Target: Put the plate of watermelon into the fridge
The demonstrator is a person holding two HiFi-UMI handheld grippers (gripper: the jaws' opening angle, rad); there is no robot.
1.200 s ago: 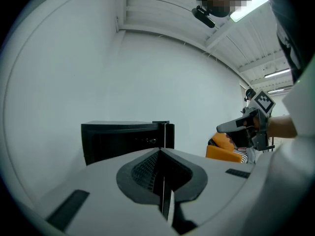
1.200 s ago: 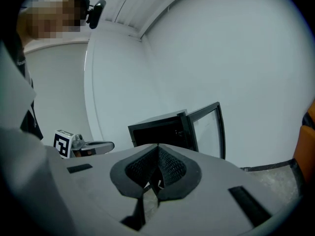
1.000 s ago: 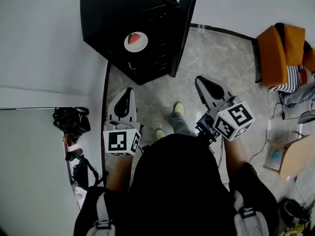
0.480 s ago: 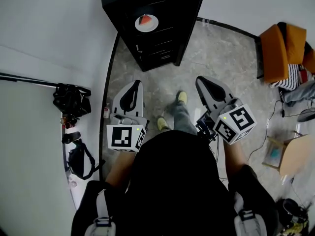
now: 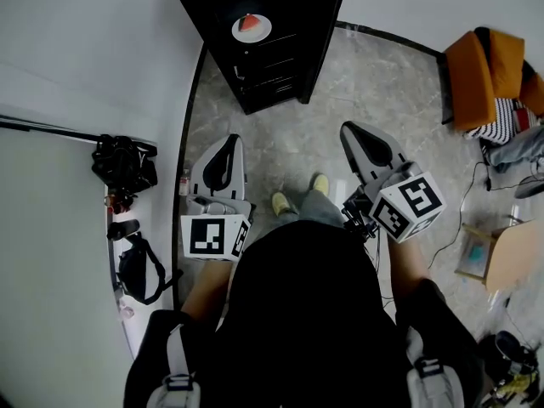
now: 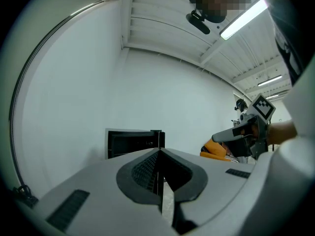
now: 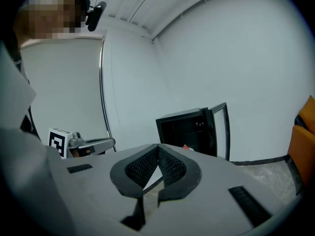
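Black fridge stands vs the white wall, its door swung open on its right side. Only the head view looks down onto it. The 2 gripper views see it front-on from low, w/ ceiling lights overhead. Orange chair sits well to the right of the fridge; the left gripper view shows just a sliver of it. The person stands facing the fridge, well back from it, yellow shoes on the grey floor between. Left gripper and right gripper both point toward the fridge, well apart from it. Each has its jaws closed tip to tip and is empty. 2 black bags lie left of the fridge by the wall, in the head view only. Inside the fridge, on a shelf, sits the white plate w/ 1 red watermelon wedge. The right gripper view catches only a red speck of it; the left gripper view shows none.
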